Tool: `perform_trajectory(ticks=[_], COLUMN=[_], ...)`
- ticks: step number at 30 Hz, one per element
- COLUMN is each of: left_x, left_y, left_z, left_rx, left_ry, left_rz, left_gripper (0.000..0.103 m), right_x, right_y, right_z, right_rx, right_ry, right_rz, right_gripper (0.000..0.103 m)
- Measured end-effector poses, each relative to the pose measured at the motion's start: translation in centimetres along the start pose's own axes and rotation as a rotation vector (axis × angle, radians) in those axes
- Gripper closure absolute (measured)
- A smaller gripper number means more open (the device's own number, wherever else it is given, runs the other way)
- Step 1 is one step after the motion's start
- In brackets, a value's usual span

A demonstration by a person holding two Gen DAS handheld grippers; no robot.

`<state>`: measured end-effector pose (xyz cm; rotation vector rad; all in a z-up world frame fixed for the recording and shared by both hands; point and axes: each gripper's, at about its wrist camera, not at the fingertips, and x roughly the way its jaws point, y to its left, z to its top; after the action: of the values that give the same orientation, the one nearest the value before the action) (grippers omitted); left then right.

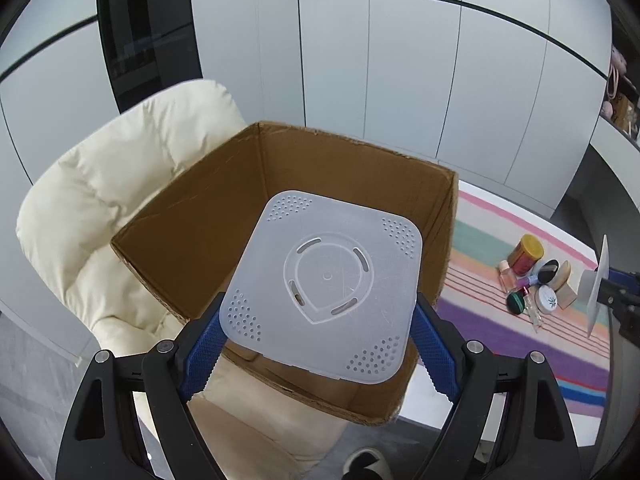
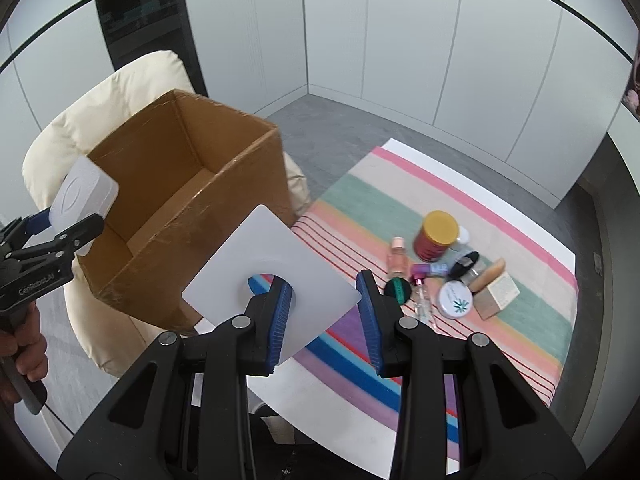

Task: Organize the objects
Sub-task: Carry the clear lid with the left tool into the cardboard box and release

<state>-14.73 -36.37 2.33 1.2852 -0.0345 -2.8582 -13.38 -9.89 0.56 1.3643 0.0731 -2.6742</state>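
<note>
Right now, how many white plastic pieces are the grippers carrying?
2. The perforated square lid sits between the left gripper fingers, over the cardboard box. The flat plate with a hole is in the right gripper.

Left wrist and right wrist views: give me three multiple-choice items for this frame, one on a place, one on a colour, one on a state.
1. Where does the cardboard box sit?
A. on the cream armchair
B. on the striped cloth
C. on the bare floor

2. What colour is the lid of the round can?
A. green
B. yellow
C. white

3. What is the left gripper doing?
A. hanging open with nothing in it
B. gripping a glass bottle
C. holding a perforated plastic tray

Answers:
1 A, the cushions show under and behind the box.
2 B, its top is yellow above a red body.
3 C, the blue fingers clamp the tray's two edges over the box.
</note>
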Motion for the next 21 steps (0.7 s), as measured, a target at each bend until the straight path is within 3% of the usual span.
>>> perform_trajectory(ticks=[4,14,21], left_x=[1.3,3.5,4.9], left_y=[0.2,-1.7,-0.8], left_z=[0.4,1.8,1.8], left_rx=[-0.025,0.022,0.010], left_ry=[0.031,0.074,0.095], left_rz=[-0.035,-0.020,-0.036], left_gripper=[0.017,0.017,0.017], right_x=[0.9,2.0,3.3], right_y=[0.8,1.0,2.0], right_z=[0.3,2.0,4.1], right_rx=[-0.021,-0.035,-0.038], right_ry=[0.015,0.012,0.016], right_rz=[0.008,0.011,0.041], right_gripper=[0.068,0.068,0.068])
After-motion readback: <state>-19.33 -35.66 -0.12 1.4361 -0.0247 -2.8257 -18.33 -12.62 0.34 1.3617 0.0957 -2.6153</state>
